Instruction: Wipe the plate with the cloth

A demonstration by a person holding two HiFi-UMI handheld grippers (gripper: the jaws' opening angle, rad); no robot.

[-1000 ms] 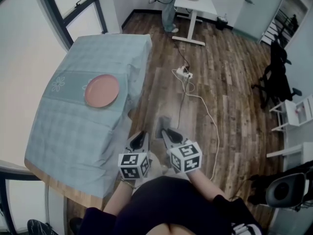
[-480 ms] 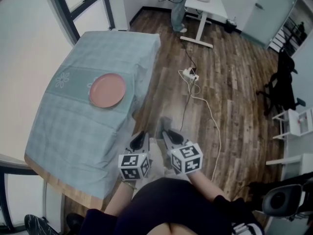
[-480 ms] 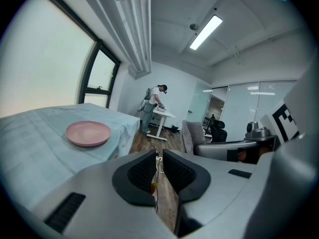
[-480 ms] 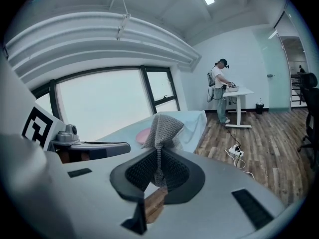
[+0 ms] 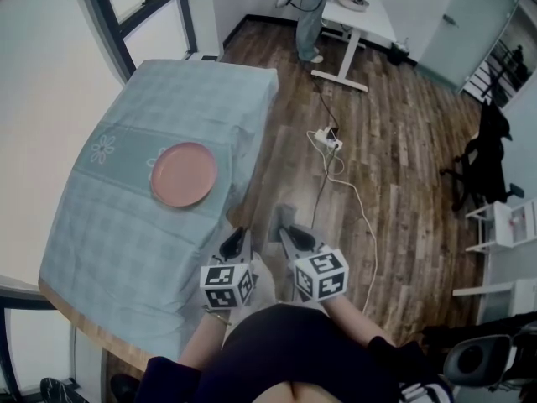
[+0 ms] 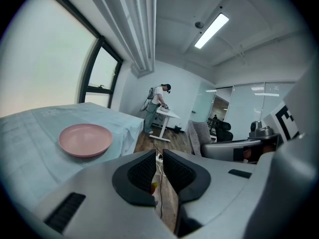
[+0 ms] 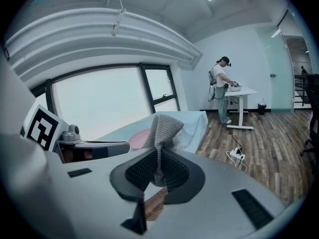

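Cloth: the right gripper (image 7: 158,172) is pinching the grey cloth (image 7: 162,129), so that bit's sorted.
Left gripper (image 6: 158,169): jaws are sitting narrowly apart, gripping nothing.
Plate (image 5: 183,174): it's sitting on the table (image 5: 126,250), well apart from both grippers.
Left to do: all the wiping, I'm guessing.

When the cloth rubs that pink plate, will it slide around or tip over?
Probably no tipping: the pink plate is wide, shallow and lies flat. It might slide a bit, since it rests loose on the tablecloth, which could wrinkle. The knitted cloth in the right gripper looks soft, so it should push gently.
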